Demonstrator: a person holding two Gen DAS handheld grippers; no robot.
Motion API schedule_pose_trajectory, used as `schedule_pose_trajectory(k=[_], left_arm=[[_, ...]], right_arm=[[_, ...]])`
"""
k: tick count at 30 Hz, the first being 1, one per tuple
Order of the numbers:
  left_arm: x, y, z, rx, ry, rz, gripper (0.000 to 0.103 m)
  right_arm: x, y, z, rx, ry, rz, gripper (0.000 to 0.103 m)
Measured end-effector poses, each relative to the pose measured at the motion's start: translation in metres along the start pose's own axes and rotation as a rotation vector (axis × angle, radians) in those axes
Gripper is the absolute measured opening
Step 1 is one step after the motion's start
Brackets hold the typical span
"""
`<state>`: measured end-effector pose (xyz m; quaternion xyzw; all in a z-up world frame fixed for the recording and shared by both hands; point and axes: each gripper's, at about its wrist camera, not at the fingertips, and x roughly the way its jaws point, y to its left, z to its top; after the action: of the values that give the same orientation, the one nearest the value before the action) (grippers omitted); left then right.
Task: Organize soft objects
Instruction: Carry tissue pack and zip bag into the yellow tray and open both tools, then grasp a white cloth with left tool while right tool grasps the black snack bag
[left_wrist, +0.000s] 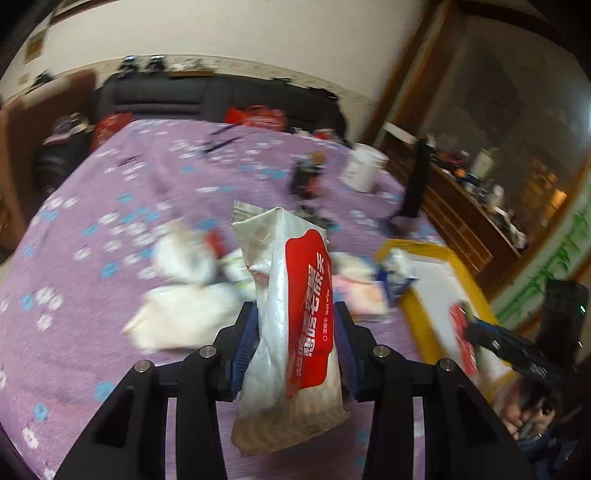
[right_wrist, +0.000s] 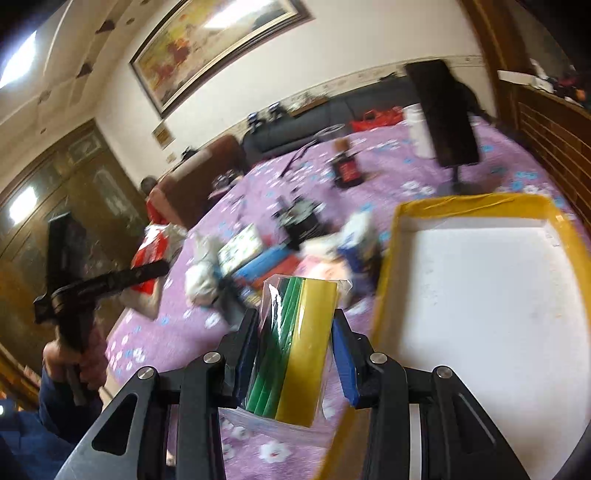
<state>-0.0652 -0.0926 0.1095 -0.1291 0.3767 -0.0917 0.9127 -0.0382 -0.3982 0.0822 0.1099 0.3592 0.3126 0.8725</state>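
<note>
- Over the purple bedspread (left_wrist: 92, 192), the left gripper (left_wrist: 295, 332) stands partly closed, its blue pads clamping a wet-wipe pack (left_wrist: 295, 314) held upright.
- The right gripper (right_wrist: 295, 343) pinches a bagged sponge stack (right_wrist: 295, 350), green and yellow, beside the tray.
- The yellow-rimmed tray (right_wrist: 384, 295) shows a bare white floor.
- More soft packs (left_wrist: 184, 314) lie blurred left of the tray.

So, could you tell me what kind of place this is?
Most likely a room in a home, perhaps a living room. A large framed painting hangs on the wall, a dark sofa stands along it, and a big surface under a purple flowered cloth holds everyday clutter and a yellow-rimmed tray.
</note>
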Motion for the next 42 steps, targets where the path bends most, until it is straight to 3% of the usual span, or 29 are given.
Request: schedule_pose_trajectory(k=[6,13,23,30,32,36,42], left_arm=[[0.034,-0.078,0.018,0.096,0.060,-0.134,0.040],[0.107,-0.167,0.026,0.168,0.185,-0.228,0.040],[0.215,-0.194,0.023,0.128,0.352,-0.169,0.040],[0.226,-0.195,0.022,0.135,0.357,-0.146,0.040],[0.227,-0.196,0.022,0.143,0.356,-0.146,0.046],[0.217,-0.195,0.025,0.140,0.333,-0.156,0.048],[0.178,-0.186,0.027,0.143,0.262,-0.193,0.051]], right_arm=[[-0.015,-0.053,0.032,0.114,-0.026,-0.087,0.042],[-0.008,-0.115,0.067,0.258,0.025,-0.095,0.042],[0.034,-0.166,0.085,0.339,0.145,-0.188,0.042],[0.043,-0.174,0.085,0.313,0.176,-0.251,0.044],[0.040,-0.173,0.086,0.302,0.168,-0.277,0.046],[0.031,-0.168,0.087,0.296,0.139,-0.292,0.057],[0.008,-0.141,0.088,0.288,0.079,-0.235,0.058]])
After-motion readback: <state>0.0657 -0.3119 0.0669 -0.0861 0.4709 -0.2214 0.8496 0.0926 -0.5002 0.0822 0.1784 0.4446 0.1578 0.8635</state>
